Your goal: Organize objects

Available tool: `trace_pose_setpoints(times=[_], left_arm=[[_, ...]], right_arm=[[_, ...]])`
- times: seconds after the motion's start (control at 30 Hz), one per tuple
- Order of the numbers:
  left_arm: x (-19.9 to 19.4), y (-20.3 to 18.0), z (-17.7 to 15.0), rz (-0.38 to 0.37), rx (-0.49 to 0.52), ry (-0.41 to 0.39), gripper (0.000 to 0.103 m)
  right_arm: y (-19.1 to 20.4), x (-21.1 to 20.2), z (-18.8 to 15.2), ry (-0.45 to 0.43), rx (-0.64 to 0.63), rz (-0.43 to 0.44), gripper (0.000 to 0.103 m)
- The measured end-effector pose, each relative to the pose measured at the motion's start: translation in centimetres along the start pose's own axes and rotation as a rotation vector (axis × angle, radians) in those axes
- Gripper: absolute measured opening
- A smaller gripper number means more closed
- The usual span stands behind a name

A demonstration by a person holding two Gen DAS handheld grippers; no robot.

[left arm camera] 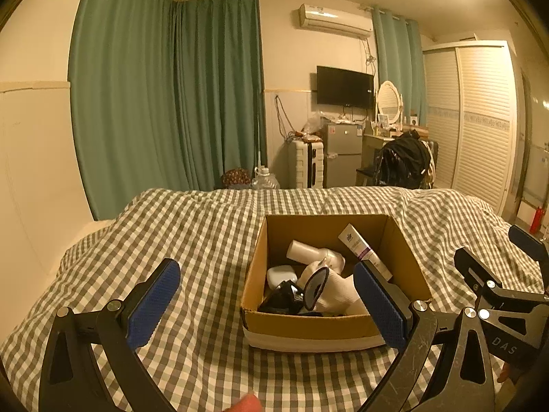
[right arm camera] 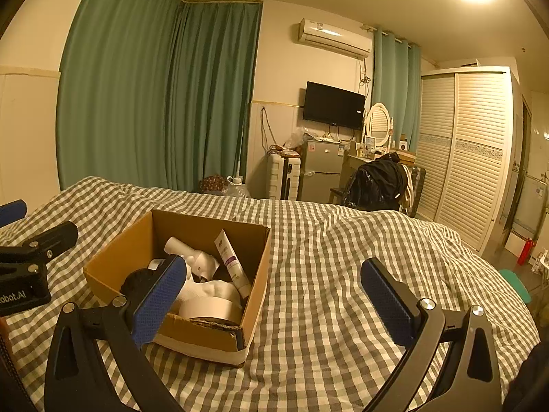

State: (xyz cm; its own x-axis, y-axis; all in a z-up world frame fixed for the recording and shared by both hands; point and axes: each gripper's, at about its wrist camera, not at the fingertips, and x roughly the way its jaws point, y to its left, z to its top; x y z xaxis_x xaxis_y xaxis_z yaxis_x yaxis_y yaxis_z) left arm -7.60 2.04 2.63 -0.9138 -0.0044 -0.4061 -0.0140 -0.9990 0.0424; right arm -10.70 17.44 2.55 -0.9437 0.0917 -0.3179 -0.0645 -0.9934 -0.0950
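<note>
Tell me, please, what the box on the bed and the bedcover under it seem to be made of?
The box looks like plain matte brown cardboard; its front edge is ragged in the right wrist view. The bedcover looks like soft woven cloth in a grey and white check, since it creases and folds.

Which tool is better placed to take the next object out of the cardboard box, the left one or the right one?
Probably the left tool. It is open, and the cardboard box sits almost between its fingers. The right tool is also open but faces bare checked bedding, with the box off to its left.
</note>
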Motion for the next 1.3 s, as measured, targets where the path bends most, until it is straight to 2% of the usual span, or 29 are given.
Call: trace_pose_setpoints(times=[1.3], left_arm=[[0.94, 0.11, -0.33, 0.005, 0.004, 0.033, 0.103]], right_arm=[[0.07, 0.22, -0.32, 0.016, -0.017, 0.009, 0.102]])
